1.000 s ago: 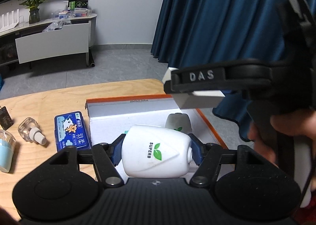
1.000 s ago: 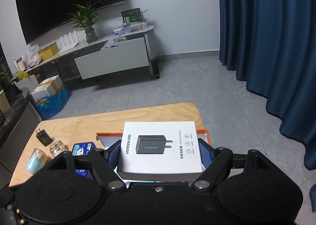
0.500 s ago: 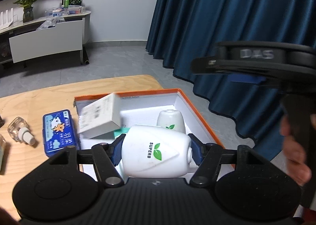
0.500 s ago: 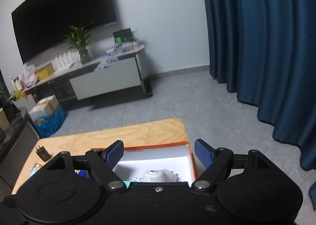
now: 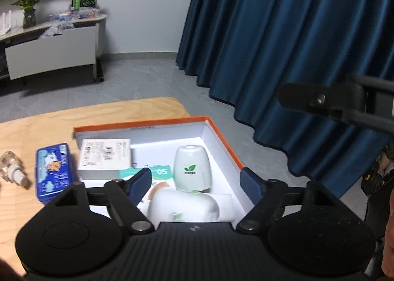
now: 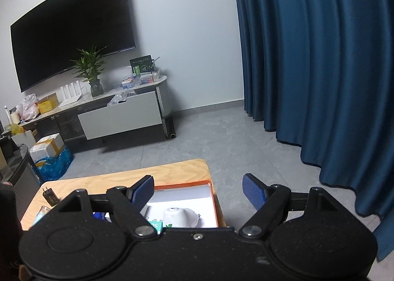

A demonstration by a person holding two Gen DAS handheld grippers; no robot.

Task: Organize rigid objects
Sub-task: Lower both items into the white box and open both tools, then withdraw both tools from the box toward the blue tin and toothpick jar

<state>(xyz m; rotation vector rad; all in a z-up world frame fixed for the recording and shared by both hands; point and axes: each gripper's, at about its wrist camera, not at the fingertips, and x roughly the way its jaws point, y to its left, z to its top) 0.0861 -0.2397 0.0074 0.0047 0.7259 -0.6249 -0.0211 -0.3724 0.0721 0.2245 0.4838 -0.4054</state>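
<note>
Left gripper (image 5: 195, 180) is spreading, its jaws opening clear of the white bottle (image 5: 183, 208) lying between them in the orange-rimmed box (image 5: 221, 140); the gripper body is cutting off the bottle's near end. Right gripper (image 6: 198, 191) is hanging wide open, holding nothing. Two white bottles are showing from the left wrist, the second bottle (image 5: 192, 168) standing upright; the right wrist is catching only that one. White carton (image 5: 104, 157) is sitting in the box's far left corner. Blue tin (image 5: 55, 170) is lying on the table (image 5: 37, 130) beside the box.

Pale wood table (image 5: 103, 118) (matt); glossy plastic bottle (image 5: 192, 170).
</note>
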